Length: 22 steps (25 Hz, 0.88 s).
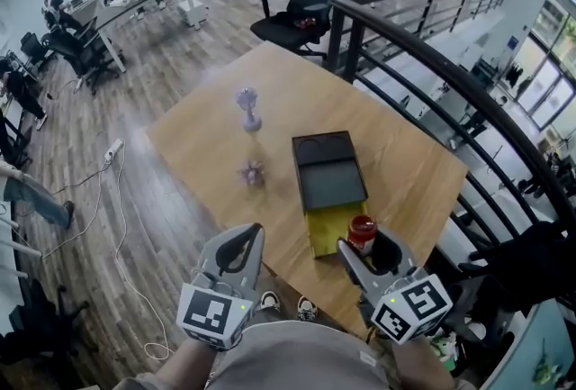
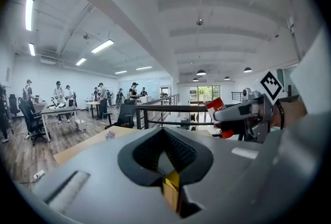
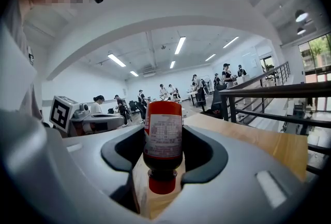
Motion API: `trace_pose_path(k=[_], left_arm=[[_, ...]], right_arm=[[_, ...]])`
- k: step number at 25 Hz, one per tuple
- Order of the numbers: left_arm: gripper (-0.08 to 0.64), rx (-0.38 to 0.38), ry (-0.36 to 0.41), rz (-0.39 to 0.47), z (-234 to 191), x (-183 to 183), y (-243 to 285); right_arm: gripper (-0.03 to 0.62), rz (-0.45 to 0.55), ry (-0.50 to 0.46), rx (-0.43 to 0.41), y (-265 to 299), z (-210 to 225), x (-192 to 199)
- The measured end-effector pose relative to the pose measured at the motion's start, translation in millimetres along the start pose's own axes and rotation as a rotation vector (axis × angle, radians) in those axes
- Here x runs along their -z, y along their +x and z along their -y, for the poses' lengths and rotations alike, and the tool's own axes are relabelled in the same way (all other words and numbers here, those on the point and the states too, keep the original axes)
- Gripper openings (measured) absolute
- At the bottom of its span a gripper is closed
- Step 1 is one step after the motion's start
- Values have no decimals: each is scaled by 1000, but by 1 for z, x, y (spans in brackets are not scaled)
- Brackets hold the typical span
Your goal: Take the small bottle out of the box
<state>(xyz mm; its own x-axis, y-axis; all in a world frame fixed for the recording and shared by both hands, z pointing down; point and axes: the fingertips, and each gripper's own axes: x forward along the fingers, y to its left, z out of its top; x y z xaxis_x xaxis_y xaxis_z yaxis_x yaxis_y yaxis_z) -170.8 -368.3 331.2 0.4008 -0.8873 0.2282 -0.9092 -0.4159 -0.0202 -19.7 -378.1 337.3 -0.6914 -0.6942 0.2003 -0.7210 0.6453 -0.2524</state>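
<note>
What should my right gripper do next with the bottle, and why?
Probably carry it sideways and set it on the bare table. The right gripper is closed on the bottle, which is by the open yellow end of the box, seemingly lifted out; the left gripper is shut and empty.

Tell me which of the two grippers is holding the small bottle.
The right gripper: its jaws clamp the small bottle with the white label. The left gripper is shut, nothing between its jaws.
</note>
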Motion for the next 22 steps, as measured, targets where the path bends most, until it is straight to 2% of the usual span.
trace_pose_path(k=[6,10,15,22], left_arm=[[0,-2,1,11,2,-3,4],[0,-18,48,45,2,-14,0],[0,-28,55,76,2,-22,-3],[0,-18,9,34,12,-14,-9]], right_arm=[[225,3,-20,17,0,8,0],[225,29,-55,26,-7,4,-11],[225,68,-73,45,-12,4,-22],[225,78,-88,52,-18,-1,-21]])
